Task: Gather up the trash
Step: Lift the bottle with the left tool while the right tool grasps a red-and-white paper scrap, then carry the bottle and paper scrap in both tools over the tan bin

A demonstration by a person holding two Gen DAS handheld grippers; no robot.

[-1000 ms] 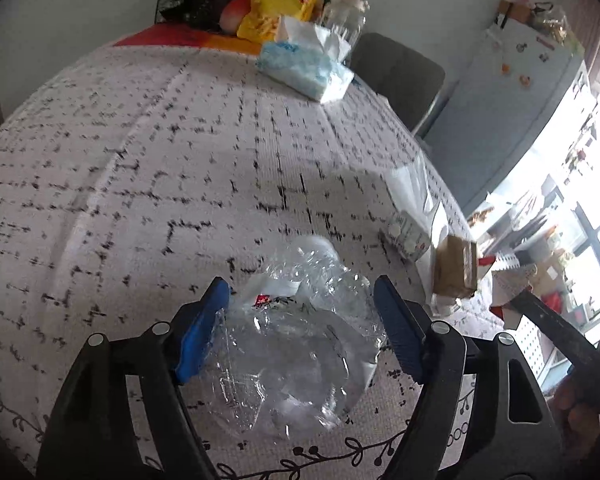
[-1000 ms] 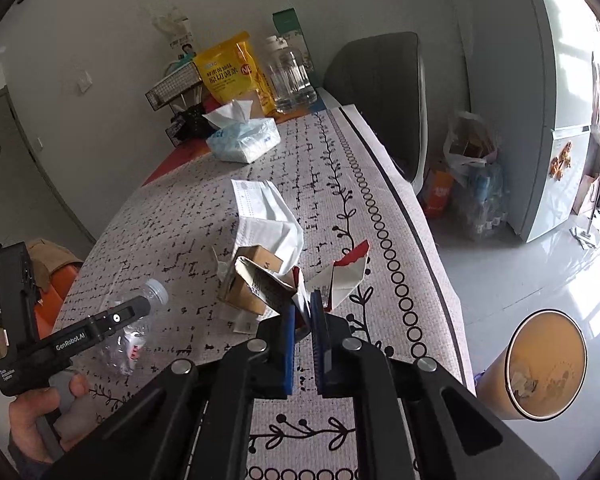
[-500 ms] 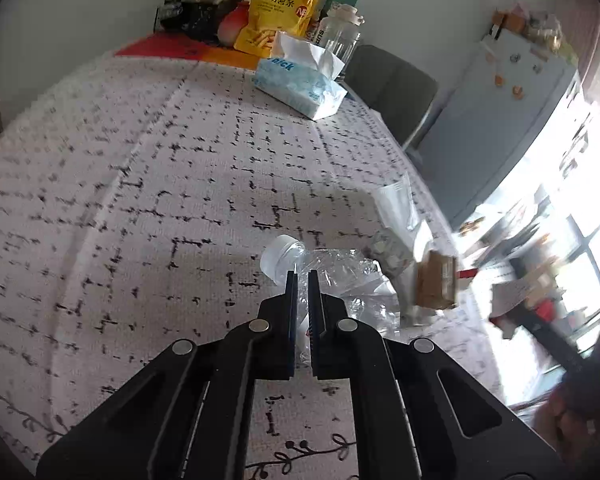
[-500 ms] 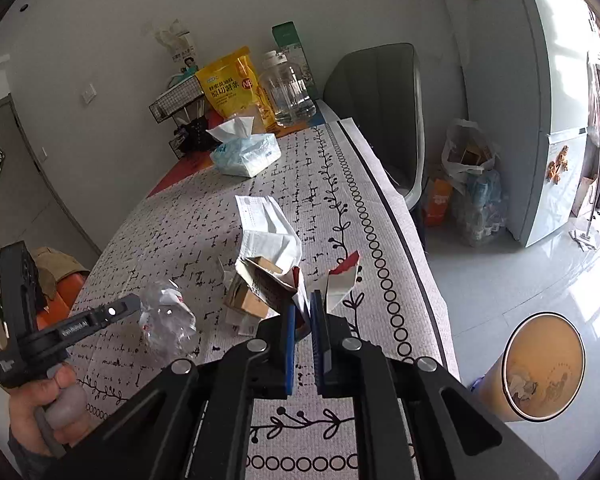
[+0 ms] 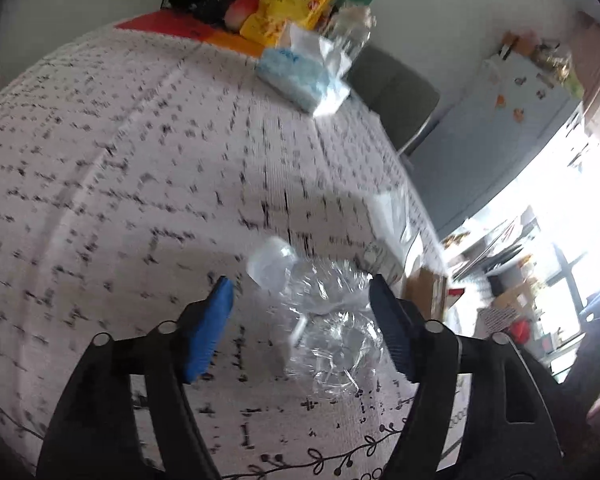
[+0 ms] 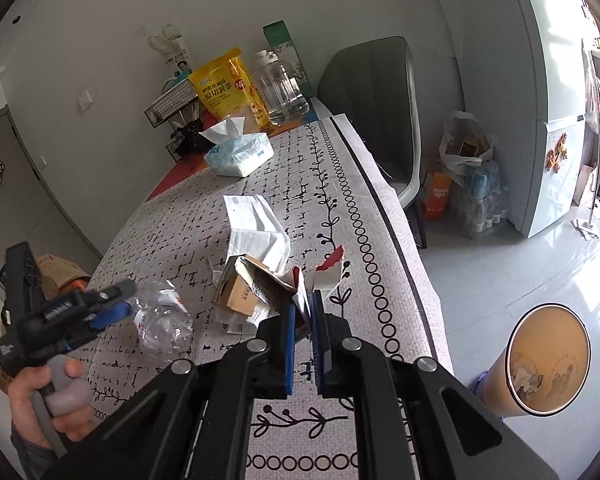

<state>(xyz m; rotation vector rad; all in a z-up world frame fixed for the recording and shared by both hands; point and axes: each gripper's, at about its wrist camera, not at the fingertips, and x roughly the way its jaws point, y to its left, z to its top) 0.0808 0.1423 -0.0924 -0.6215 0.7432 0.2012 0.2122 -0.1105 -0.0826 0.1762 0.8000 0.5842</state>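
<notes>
A crushed clear plastic bottle lies on the patterned tablecloth, its cap end pointing away. My left gripper straddles it with the jaws opening; the blue pads stand off its sides, the right one close. In the right wrist view the same bottle lies by the left gripper, held by a hand. My right gripper is shut on a torn red-and-white carton scrap near the table's right edge.
A brown cardboard box and a white paper bag lie left of the scrap. A tissue pack, yellow snack bag and clear jar stand at the far end. A tan bin stands on the floor; a grey chair is beside the table.
The left jaws, open round the bottle a second ago, were shut half a second ago and now stand apart again round it. The right gripper has kept still, shut.
</notes>
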